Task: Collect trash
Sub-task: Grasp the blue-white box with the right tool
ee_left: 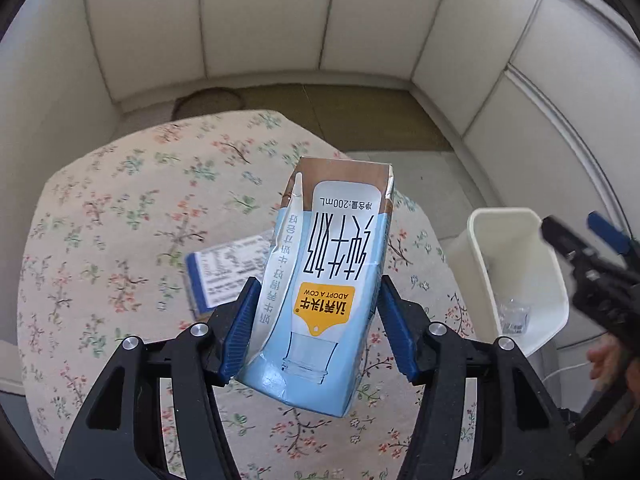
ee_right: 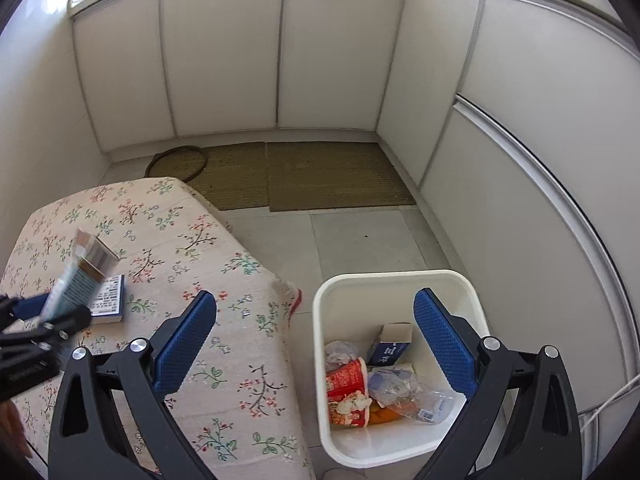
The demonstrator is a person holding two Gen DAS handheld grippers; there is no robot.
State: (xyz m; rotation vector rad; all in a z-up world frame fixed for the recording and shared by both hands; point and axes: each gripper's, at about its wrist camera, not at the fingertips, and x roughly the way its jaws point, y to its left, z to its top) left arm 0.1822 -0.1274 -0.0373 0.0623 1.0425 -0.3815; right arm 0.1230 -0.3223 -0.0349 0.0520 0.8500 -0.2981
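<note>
My left gripper (ee_left: 318,284) is shut on a light blue milk carton (ee_left: 332,280), dented and held tilted above the floral tablecloth (ee_left: 120,220). The right wrist view shows the same carton (ee_right: 78,272) raised in that gripper (ee_right: 40,320) at the far left. A second blue carton (ee_left: 224,276) (ee_right: 108,298) lies flat on the cloth beneath. My right gripper (ee_right: 316,296) is open and holds nothing; one finger hangs over the white trash bin (ee_right: 320,320), the other over the table edge. The bin (ee_left: 520,280) stands on the floor right of the table.
The bin holds a red paper cup (ee_right: 346,388), a crushed clear bottle (ee_right: 408,396), a small blue box (ee_right: 390,344) and crumpled paper. Brown mats (ee_right: 332,176) lie on the tiled floor. White cabinet doors (ee_right: 224,52) wall in the back and right.
</note>
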